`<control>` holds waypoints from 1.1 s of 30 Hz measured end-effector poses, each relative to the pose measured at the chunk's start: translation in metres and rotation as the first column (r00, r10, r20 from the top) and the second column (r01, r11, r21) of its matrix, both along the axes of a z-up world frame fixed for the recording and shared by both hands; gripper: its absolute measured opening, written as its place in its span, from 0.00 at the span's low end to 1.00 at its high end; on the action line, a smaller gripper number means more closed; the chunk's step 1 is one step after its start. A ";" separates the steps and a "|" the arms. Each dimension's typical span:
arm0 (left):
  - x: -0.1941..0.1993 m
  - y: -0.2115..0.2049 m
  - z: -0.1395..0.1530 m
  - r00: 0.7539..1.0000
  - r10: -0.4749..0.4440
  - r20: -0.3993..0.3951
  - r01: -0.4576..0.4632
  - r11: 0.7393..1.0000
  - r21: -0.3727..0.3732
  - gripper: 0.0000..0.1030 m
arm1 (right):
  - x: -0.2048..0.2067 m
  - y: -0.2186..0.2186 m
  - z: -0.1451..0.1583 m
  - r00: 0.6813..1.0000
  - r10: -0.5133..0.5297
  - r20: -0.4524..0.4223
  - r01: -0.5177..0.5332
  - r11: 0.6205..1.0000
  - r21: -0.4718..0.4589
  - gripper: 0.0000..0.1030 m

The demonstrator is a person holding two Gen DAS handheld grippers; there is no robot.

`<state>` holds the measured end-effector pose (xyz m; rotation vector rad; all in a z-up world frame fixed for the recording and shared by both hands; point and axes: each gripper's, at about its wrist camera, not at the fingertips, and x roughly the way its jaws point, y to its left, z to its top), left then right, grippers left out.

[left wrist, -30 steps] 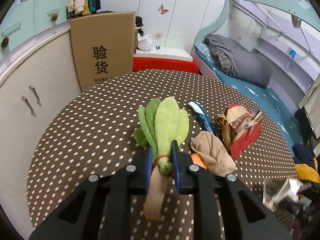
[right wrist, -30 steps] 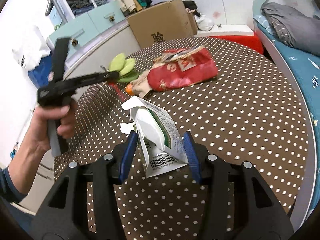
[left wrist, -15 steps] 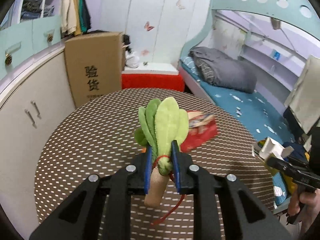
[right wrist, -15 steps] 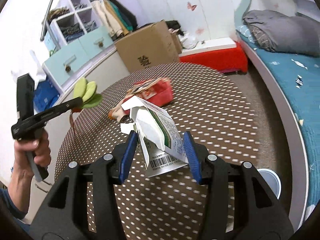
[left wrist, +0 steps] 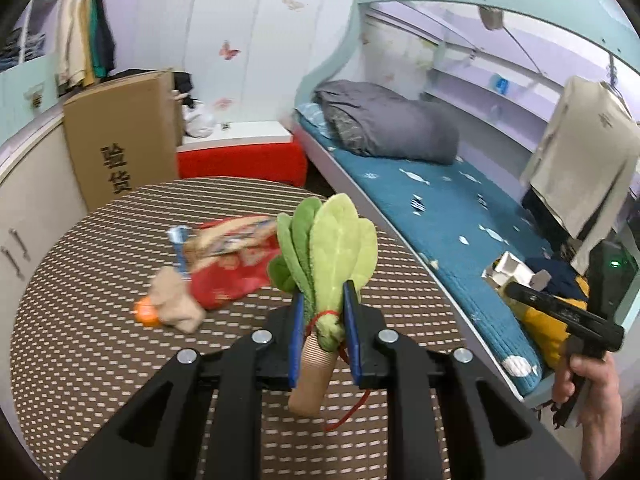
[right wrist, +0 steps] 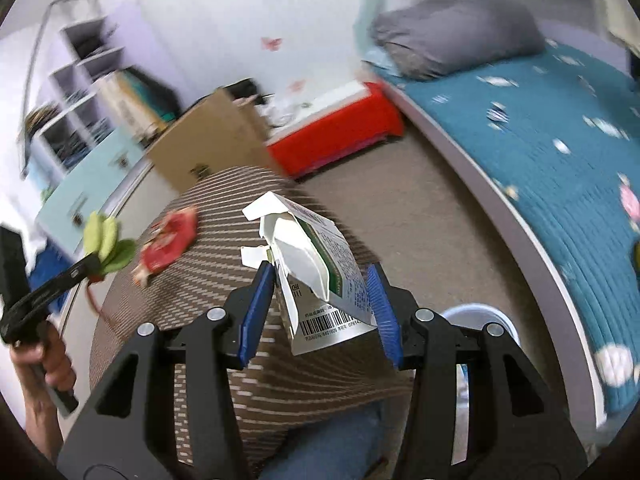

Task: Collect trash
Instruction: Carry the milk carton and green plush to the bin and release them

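My left gripper (left wrist: 322, 312) is shut on a green plush vegetable (left wrist: 328, 256) and holds it up over the round dotted table (left wrist: 80, 360). The right wrist view shows that plush vegetable (right wrist: 106, 244) at the far left, in the hand-held left gripper. My right gripper (right wrist: 320, 292) is shut on a torn white carton (right wrist: 320, 272) with a barcode, past the table's edge. A pale blue bin (right wrist: 480, 316) shows on the floor just behind the right finger. On the table lie a red snack bag (left wrist: 236, 264), a tan crumpled wrapper (left wrist: 176, 304) and an orange scrap (left wrist: 146, 314).
A bed with a blue cover (left wrist: 440, 216) runs along the right. A cardboard box (left wrist: 120, 136) and a red bench (left wrist: 240, 160) stand behind the table. White cabinets (left wrist: 24, 208) line the left. Grey carpet (right wrist: 400, 208) lies between table and bed.
Both grippers have swung away from the table's middle toward the bed side, each still holding its thing. The right one now hangs past the table edge, with the bin coming into view.
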<state>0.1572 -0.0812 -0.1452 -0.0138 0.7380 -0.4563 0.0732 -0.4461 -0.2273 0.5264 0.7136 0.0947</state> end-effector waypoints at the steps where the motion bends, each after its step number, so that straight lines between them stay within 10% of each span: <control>1: 0.000 -0.008 -0.001 1.000 -0.013 -0.004 0.013 1.000 -0.001 0.17 | -0.002 -0.010 -0.006 1.000 -0.022 -0.014 0.022 1.000 0.009 0.46; 17: -0.002 -0.129 -0.016 0.980 -0.195 -0.044 0.196 0.980 0.035 0.17 | 0.001 -0.094 -0.124 0.948 -0.167 -0.273 0.203 0.973 0.110 0.51; 21: -0.001 -0.162 -0.028 0.969 -0.237 -0.072 0.241 0.969 0.050 0.17 | 0.006 -0.104 -0.150 0.931 -0.182 -0.316 0.236 0.961 0.144 0.75; 33: 0.016 -0.265 -0.100 0.895 -0.365 -0.256 0.399 0.912 0.091 0.17 | -0.035 -0.145 -0.121 0.920 -0.312 -0.238 0.348 0.928 0.130 0.92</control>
